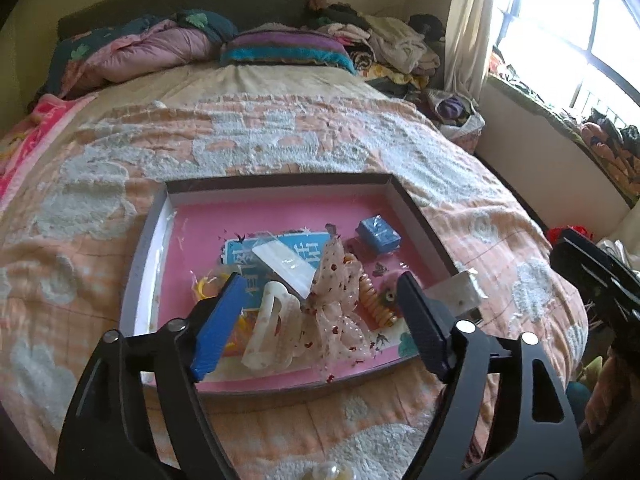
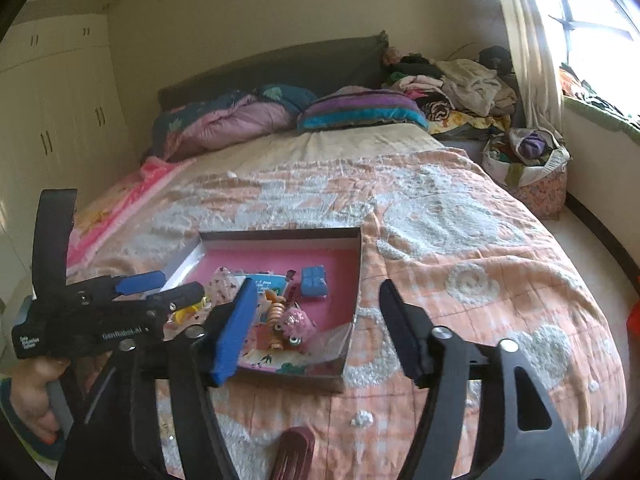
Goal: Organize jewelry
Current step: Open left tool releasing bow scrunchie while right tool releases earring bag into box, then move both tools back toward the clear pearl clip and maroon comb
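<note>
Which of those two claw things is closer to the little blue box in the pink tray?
Probably the left. The left gripper hovers open over the tray's near clutter, with the little blue box just beyond its tips. The right gripper hangs open further back, at the tray's near corner.

Bed point(image 1: 280, 140), pillow point(image 1: 284, 50), laundry pile point(image 2: 460, 88)

My jaws wear matt ribbed rubber. Before me, a cardboard box point(image 1: 416, 204) with a glossy pink floor rests on a nubbly quilted bedspread point(image 1: 280, 136); a sheer mesh bow point(image 1: 340, 304) lies inside.
</note>
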Action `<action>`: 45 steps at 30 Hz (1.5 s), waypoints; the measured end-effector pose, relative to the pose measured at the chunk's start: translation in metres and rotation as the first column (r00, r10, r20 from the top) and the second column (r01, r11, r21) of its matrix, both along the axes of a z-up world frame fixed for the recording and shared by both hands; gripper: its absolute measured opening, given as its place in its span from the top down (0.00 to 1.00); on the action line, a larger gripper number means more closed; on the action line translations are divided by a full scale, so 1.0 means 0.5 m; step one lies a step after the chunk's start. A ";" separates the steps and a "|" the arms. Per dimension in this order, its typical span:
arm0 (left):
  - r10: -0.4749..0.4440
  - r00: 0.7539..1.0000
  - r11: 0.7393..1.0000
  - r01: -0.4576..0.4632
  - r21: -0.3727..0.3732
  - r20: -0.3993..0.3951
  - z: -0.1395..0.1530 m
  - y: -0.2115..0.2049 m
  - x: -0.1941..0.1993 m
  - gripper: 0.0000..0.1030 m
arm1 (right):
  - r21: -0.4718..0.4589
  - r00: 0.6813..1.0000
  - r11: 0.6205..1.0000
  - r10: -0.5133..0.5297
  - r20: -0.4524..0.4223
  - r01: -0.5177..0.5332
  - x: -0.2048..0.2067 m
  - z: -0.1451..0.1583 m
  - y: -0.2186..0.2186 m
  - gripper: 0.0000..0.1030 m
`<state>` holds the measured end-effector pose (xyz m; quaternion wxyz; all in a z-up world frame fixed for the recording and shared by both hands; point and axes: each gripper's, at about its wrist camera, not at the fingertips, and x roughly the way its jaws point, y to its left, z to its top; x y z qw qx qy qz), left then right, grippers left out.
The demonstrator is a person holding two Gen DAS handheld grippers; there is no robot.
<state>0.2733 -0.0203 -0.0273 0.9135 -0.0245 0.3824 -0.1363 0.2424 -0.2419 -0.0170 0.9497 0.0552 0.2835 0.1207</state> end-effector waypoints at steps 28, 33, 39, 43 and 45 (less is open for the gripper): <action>0.069 0.995 0.997 -0.070 0.011 0.070 0.053 0.050 -0.197 0.18 | -0.002 0.993 0.993 0.119 -0.002 -0.119 -0.166 0.018 0.030 0.26; 0.070 0.997 0.997 -0.071 0.029 0.043 0.031 0.058 -0.213 0.17 | -0.013 0.987 0.988 0.152 -0.051 -0.153 -0.175 -0.007 0.038 0.26; 0.071 0.997 0.997 -0.070 0.040 -0.020 -0.019 0.066 -0.233 0.17 | -0.016 0.973 0.984 0.175 -0.150 -0.179 -0.178 -0.067 0.050 0.26; 0.061 0.995 0.997 -0.057 0.055 -0.081 -0.064 0.066 -0.245 0.17 | -0.027 0.959 0.981 0.181 -0.220 -0.192 -0.172 -0.114 0.059 0.26; 0.060 0.993 0.997 -0.054 0.057 -0.100 -0.080 0.067 -0.249 0.17 | -0.023 0.950 0.980 0.184 -0.252 -0.196 -0.168 -0.140 0.062 0.26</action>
